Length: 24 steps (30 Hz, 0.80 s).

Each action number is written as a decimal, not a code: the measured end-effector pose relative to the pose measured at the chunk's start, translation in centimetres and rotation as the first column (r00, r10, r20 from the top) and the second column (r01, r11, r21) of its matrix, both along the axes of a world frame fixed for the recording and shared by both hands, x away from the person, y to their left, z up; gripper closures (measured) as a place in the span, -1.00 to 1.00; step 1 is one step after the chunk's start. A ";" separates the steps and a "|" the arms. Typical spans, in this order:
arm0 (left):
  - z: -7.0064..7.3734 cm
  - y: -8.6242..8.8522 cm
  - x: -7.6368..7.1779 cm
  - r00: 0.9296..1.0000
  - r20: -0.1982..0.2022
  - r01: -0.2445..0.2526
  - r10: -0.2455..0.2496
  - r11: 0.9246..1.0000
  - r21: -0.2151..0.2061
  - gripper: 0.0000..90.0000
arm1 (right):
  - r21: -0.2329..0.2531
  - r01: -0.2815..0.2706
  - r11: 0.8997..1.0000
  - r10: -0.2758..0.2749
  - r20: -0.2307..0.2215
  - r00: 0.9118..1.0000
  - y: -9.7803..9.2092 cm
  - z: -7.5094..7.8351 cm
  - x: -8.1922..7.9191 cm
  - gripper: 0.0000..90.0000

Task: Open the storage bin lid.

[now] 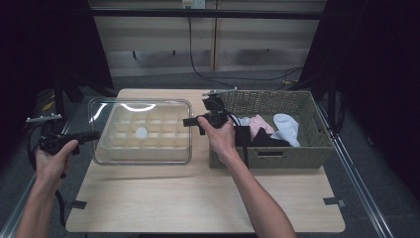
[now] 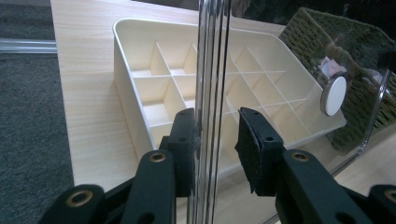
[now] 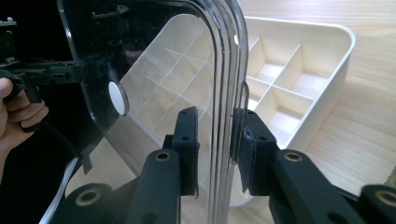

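A clear plastic lid (image 1: pixel 141 106) with a white round knob (image 1: pixel 141 132) hovers over a cream tray (image 1: pixel 148 148) divided into several compartments. My left gripper (image 1: pixel 96 135) grips the lid's left edge and my right gripper (image 1: pixel 187 121) grips its right edge. In the left gripper view the lid's rim (image 2: pixel 212 56) runs upright between the jaws of the gripper (image 2: pixel 215 140), with the knob (image 2: pixel 334 95) and tray (image 2: pixel 140 56) beyond. In the right gripper view the rim (image 3: pixel 224 56) sits between the pads of the gripper (image 3: pixel 217 140), above the tray (image 3: pixel 327 70).
A woven green basket (image 1: pixel 277 101) stands right of the tray, holding pink (image 1: pixel 260 124), white (image 1: pixel 287 126) and black cloth items. The wooden table (image 1: pixel 198 198) has bare room in front. Black tape marks lie near both front corners.
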State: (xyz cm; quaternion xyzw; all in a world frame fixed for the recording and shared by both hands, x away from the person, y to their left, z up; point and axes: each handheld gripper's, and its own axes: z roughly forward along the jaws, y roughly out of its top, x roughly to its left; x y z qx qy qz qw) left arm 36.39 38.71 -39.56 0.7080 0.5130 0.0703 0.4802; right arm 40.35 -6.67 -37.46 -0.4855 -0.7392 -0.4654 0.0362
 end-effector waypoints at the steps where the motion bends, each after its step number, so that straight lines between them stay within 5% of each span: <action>1: -0.1 0.1 -0.2 1.000 -0.003 0.003 -0.003 1.000 0.003 0.51 | 0.000 0.000 1.000 0.000 0.001 1.000 0.0 -0.1 -0.2 0.58; 24: -1.3 1.1 -4.9 0.999 -0.038 -0.028 0.029 0.999 0.015 0.47 | 0.001 -0.067 0.998 0.067 0.007 0.998 1.1 -1.3 -4.7 0.64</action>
